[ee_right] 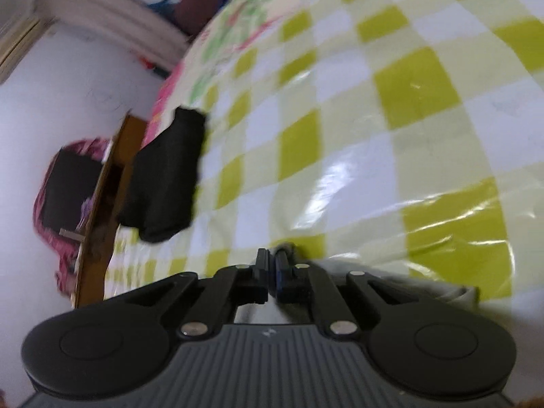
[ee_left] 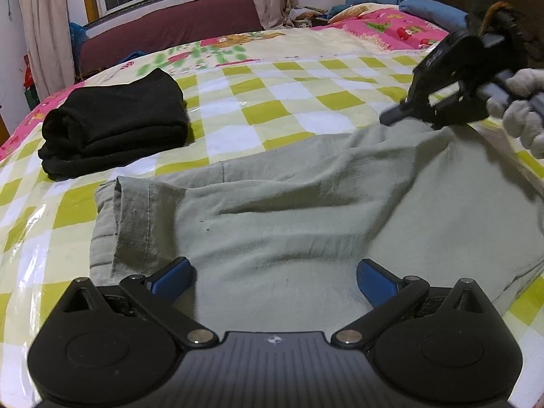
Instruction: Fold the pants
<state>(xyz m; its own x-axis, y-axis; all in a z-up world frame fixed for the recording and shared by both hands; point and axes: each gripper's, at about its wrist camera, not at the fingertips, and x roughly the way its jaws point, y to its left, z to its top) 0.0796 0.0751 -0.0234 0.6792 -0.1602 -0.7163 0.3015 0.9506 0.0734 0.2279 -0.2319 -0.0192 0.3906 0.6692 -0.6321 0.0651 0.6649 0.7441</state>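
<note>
Checked yellow-and-white plastic sheeting [ee_left: 289,98] covers a bed, with a window and curtains behind it. One pair of grey-green pants [ee_left: 306,210] lies spread across the near part of the sheet, its hemmed leg ends to the left. One folded black garment [ee_left: 115,122] sits well apart on the far left. The left gripper [ee_left: 272,282] points down over the pants near the hems, its two blue fingertips [ee_left: 173,278] spread wide with only flat cloth below them, gripping nothing. The right gripper [ee_right: 272,265], held by a white-gloved hand [ee_left: 523,112], tilts down at the far right edge of the pants. Its jaws are nearly together; grey cloth shows just behind the tips, but whether they pinch it is unclear in the blur.
</note>
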